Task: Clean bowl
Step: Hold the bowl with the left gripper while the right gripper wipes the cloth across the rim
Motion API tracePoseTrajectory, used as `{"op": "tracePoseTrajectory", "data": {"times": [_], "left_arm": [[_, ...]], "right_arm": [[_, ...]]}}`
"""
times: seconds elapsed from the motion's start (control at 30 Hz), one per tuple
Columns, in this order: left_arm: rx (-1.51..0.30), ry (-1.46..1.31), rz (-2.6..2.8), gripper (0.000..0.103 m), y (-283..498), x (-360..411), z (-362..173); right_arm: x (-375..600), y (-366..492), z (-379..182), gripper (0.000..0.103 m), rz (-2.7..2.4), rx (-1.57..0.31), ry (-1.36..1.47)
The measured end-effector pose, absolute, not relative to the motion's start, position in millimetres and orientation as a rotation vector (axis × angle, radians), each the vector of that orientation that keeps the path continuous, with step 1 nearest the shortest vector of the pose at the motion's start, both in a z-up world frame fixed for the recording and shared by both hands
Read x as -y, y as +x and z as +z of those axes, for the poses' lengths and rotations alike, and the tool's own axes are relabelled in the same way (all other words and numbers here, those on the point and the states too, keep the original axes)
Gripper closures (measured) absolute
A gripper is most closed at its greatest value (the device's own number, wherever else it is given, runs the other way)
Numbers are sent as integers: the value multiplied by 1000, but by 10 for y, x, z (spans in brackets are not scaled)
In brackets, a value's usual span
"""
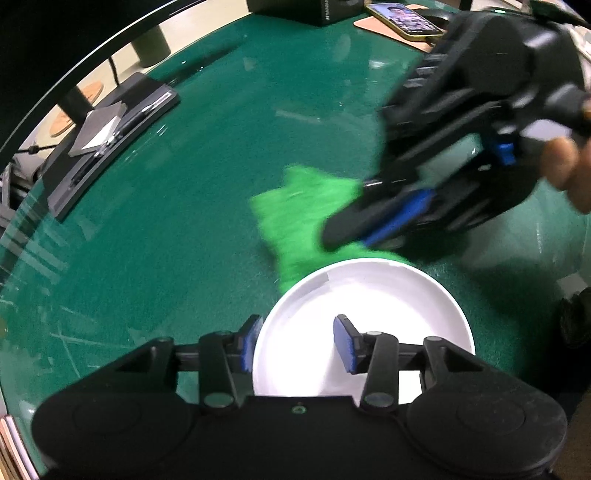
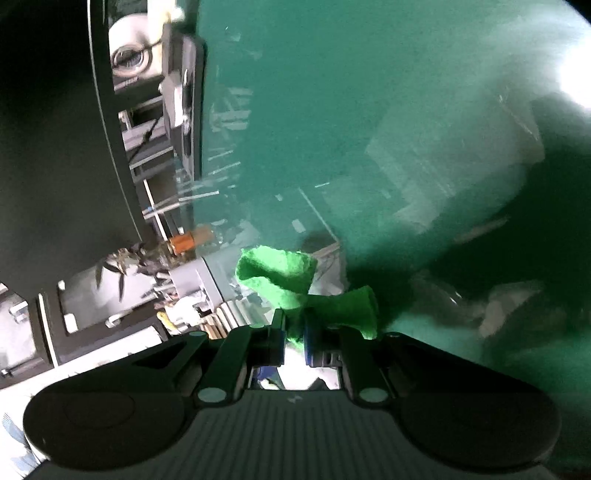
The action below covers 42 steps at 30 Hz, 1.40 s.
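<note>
A white bowl [image 1: 369, 295] sits on the green glass table at the bottom centre of the left wrist view. My left gripper [image 1: 295, 341] straddles its left rim: one blue pad is outside, the other inside, with a gap to the rim, so it looks open. My right gripper [image 1: 343, 236] comes in from the upper right and is shut on a bright green cloth [image 1: 299, 218] just beyond the bowl's far rim. In the right wrist view the cloth [image 2: 288, 284] is pinched between the fingers of the right gripper [image 2: 293, 332] above the table.
A phone [image 1: 402, 18] lies on a tan mat at the far edge. A black tray with a notebook and pen [image 1: 110, 136] sits at the left. The round table's edge [image 1: 55, 85] curves along the left, with shelves and clutter beyond it.
</note>
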<state>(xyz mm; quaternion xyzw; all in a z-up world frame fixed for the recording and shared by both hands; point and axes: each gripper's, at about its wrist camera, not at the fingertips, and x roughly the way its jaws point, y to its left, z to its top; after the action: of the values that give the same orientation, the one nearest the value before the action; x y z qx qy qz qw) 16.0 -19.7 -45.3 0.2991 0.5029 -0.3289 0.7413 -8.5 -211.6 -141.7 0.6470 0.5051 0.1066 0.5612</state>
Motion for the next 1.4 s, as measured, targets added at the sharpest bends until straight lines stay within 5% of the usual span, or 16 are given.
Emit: {"op": "tracePoseTrajectory", "data": {"times": [0.43, 0.53, 0.93, 1.4], "left_arm": [[-1105, 505, -552, 57, 33, -87, -265], [-1138, 547, -540, 75, 22, -68, -387], [-1154, 535, -581, 75, 87, -107, -416], [-1154, 561, -646, 70, 114, -17, -444]], "right_arm": [[2221, -355, -1446, 92, 211, -1178, 1569], [2207, -351, -1441, 92, 224, -1193, 1556], [1880, 175, -1428, 92, 289, -1213, 1481], [2097, -154, -1423, 92, 234, -1217, 1507]]}}
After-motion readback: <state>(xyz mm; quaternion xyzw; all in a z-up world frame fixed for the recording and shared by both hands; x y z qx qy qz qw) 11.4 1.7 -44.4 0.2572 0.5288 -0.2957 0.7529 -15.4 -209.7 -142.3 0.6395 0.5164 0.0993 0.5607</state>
